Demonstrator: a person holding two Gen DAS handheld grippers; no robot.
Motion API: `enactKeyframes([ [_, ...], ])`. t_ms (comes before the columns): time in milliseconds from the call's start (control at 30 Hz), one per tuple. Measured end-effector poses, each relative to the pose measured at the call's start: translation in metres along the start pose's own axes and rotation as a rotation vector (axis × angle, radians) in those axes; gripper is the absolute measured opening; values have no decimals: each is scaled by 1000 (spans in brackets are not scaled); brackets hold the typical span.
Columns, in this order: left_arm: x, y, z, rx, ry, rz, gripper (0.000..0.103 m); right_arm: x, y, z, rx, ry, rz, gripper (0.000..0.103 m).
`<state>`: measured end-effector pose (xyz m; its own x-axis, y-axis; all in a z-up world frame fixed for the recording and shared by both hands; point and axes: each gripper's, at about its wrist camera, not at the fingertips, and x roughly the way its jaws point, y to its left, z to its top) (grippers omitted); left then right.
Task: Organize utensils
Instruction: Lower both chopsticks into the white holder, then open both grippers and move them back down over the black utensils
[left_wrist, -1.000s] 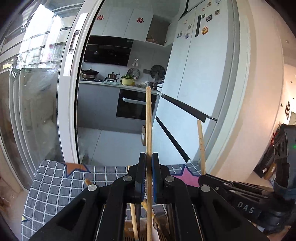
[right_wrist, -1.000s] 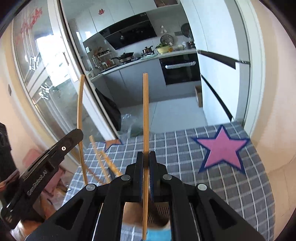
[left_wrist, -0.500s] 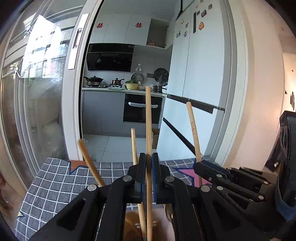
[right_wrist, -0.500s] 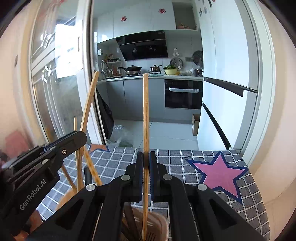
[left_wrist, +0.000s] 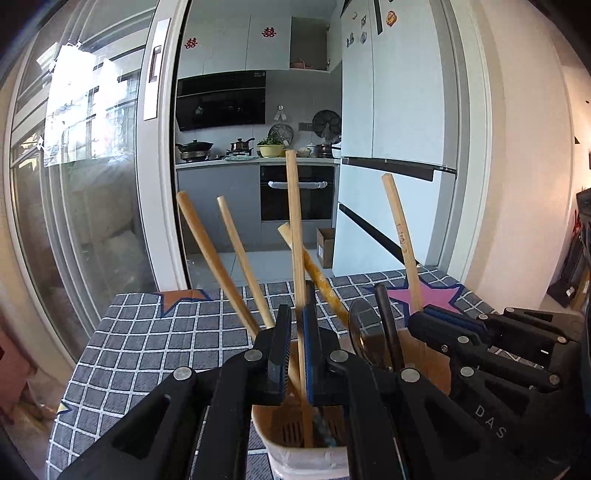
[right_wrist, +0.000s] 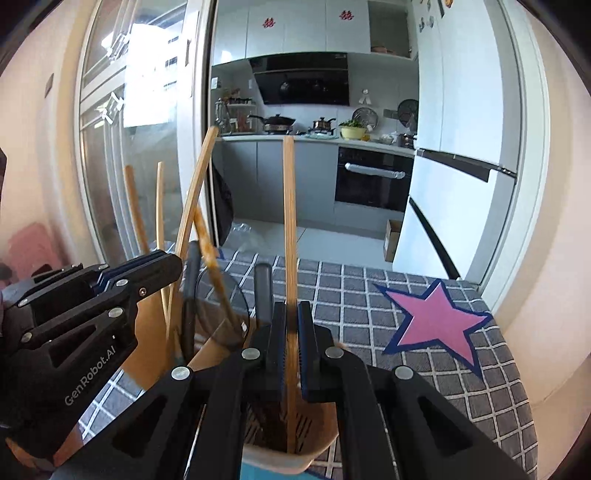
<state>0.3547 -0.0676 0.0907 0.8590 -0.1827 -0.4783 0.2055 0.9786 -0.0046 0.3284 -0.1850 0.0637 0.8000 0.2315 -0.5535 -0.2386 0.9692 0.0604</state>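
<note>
My left gripper (left_wrist: 297, 314) is shut on an upright wooden chopstick (left_wrist: 293, 221) whose lower end reaches down into a beige utensil holder (left_wrist: 306, 463). In the right wrist view my right gripper (right_wrist: 291, 314) is shut on a second chopstick (right_wrist: 289, 221), its tip also inside the holder (right_wrist: 275, 459) near the slotted bottom. Each gripper shows in the other's view: the right gripper (left_wrist: 424, 315) with its chopstick (left_wrist: 400, 229), the left gripper (right_wrist: 171, 258) with its chopstick (right_wrist: 195, 192). Both hover close together just over the holder's rim.
Several wooden handles (left_wrist: 207, 251), a metal spoon (left_wrist: 364, 325) and a black handle (left_wrist: 386, 317) stand crowded in the holder. It rests on a grey checked tablecloth (left_wrist: 147, 350) with a pink star (right_wrist: 436, 321). Beyond the table's far edge lie a glass sliding door and a kitchen.
Both grippers have sunk towards the holder, each with its chopstick still gripped. The chopsticks' lower ends now sit inside the holder, and the other utensils' handles have risen into view.
</note>
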Motion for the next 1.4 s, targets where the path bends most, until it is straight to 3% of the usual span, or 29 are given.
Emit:
enactKeyframes([
  [167, -8, 3, -3, -16, 38, 14, 38, 0, -6, -2, 51, 44, 30, 11],
  [233, -12, 4, -4, -17, 48, 24, 38, -2, -9, -2, 74, 57, 41, 28],
  [267, -16, 4, -5, -15, 52, 28, 38, -5, -10, -3, 86, 56, 43, 46],
  [300, -19, 4, -6, -12, 54, 32, 38, -8, -11, -3, 91, 51, 43, 52],
  [467, -36, 8, -12, -23, 109, 42, 38, -30, -17, -4, 136, 54, 34, 53],
  [633, -47, 12, -26, -34, 214, 83, 38, -59, -31, -21, 230, 74, 23, 65],
  [733, -55, 14, -39, -56, 272, 66, 38, -76, -41, -44, 297, 101, 7, 73],
  [933, -73, 9, -68, -39, 360, 68, 38, -98, -53, -93, 400, 183, -30, 74],
  [1033, -81, 7, -83, -51, 404, 40, 38, -109, -55, -112, 436, 212, -42, 79],
  [1333, -92, 2, -119, -57, 508, 13, 38, -131, -51, -144, 466, 272, -59, 82],
  [1367, -94, 2, -122, -60, 513, 12, 44, -132, -50, -146, 463, 285, -57, 82],
  [1400, -95, 2, -126, -63, 520, 13, 63, -132, -48, -148, 459, 294, -56, 82],
])
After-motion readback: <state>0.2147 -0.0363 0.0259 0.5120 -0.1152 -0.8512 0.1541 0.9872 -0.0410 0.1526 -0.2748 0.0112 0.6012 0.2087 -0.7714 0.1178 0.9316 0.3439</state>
